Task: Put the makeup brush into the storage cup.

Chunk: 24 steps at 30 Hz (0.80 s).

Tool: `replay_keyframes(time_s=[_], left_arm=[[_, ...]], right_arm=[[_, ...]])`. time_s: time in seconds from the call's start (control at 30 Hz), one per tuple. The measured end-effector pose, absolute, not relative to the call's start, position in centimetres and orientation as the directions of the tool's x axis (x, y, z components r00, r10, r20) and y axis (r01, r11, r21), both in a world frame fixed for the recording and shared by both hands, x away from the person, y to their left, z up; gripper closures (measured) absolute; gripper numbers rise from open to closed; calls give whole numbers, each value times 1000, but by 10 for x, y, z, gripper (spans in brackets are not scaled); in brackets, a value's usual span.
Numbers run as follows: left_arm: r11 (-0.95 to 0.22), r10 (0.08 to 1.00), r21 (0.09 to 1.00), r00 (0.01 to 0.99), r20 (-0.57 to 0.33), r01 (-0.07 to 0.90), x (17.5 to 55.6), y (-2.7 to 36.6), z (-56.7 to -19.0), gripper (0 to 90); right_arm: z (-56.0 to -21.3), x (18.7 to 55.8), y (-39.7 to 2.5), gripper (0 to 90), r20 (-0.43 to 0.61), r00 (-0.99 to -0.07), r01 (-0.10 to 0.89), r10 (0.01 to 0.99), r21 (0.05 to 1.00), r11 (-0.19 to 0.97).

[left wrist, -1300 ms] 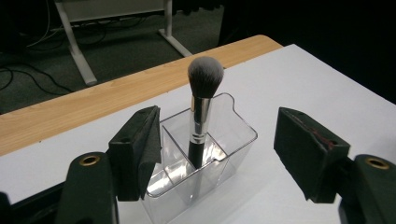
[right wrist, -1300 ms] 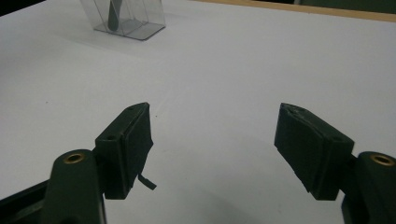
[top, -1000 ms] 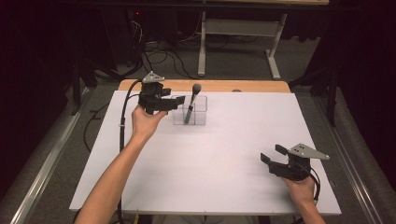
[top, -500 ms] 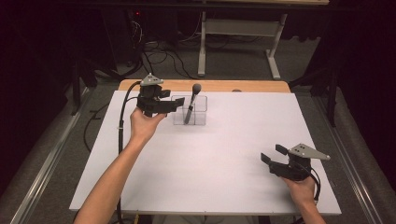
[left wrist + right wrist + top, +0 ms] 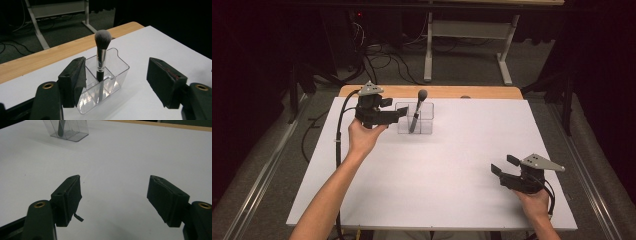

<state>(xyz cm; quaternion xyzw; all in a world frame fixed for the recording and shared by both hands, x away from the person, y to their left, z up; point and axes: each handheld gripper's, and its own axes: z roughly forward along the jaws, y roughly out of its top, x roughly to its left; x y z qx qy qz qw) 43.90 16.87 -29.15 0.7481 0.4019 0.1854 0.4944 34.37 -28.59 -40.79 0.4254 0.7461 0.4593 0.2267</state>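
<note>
Near the far edge of the white tabletop [image 5: 452, 165], a black-handled makeup brush with a grey head [image 5: 102, 53] stands in a clear plastic divided holder [image 5: 107, 82]. The left tool [image 5: 117, 82], jaws spread, is judged approaching; closing on brush or holder comes next. The right tool [image 5: 117, 200] rests spread near the right corner. No writing is readable.

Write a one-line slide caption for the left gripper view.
Open left gripper faces a clear organizer holding an upright makeup brush on the white table.

The brush [image 5: 60, 128] (inside the clear holder [image 5: 72, 131]) is cut off by the right gripper view's top edge.
</note>
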Motion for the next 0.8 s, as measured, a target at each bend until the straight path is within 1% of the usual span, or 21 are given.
replay_keyframes(time_s=[0.53,0.7,0.8], left_arm=[[-165,782,898,609,-133,408,425,180,-290,322],[-140,770,900,617,-162,412,422,183,-291,322],[-139,770,902,618,-161,408,419,184,-290,323]], right_arm=[[-408,344,-286,292,55,-533,428,844,878,213],[-408,344,-286,292,54,-534,428,844,878,215],[-408,344,-286,292,53,-533,429,844,877,216]])
